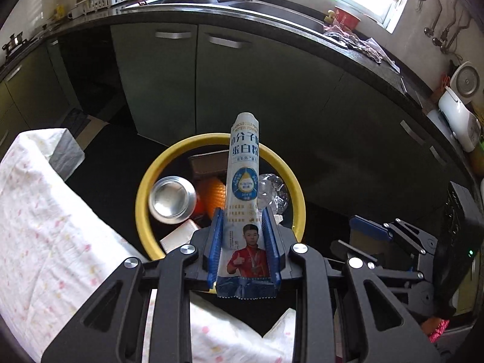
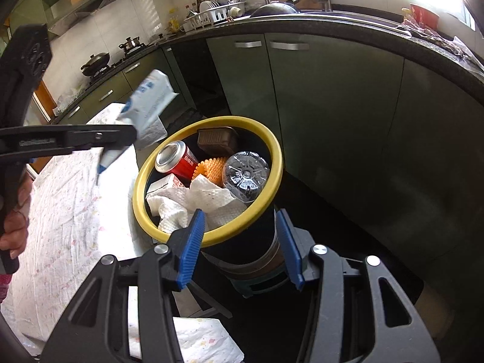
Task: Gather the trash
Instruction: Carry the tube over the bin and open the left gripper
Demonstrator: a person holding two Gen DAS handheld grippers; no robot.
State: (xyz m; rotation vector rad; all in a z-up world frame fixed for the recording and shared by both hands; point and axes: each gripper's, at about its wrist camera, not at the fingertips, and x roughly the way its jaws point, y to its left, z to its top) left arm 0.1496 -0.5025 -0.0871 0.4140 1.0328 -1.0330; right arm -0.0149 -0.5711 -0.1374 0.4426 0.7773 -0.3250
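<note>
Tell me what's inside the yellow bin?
Inside the yellow bin: a red can, clear bottle, spiky orange ball, brown tray, crumpled paper towel. Anything beneath is covered.

In the left wrist view the upright sachet (image 1: 244,199) hid part of the yellow-rimmed bin (image 1: 145,187) behind it, covering much of the orange ball (image 1: 211,195) and the clear bottle (image 1: 272,193); the crumpled tissue (image 2: 196,202) was screened there by the gripper's body. In the right wrist view the sachet (image 2: 148,103) was motion-blurred, its print unreadable; the person's hand (image 2: 13,211) was cut by the left edge, and the bin's lower wall sat behind the blue pads (image 2: 192,242).
</note>
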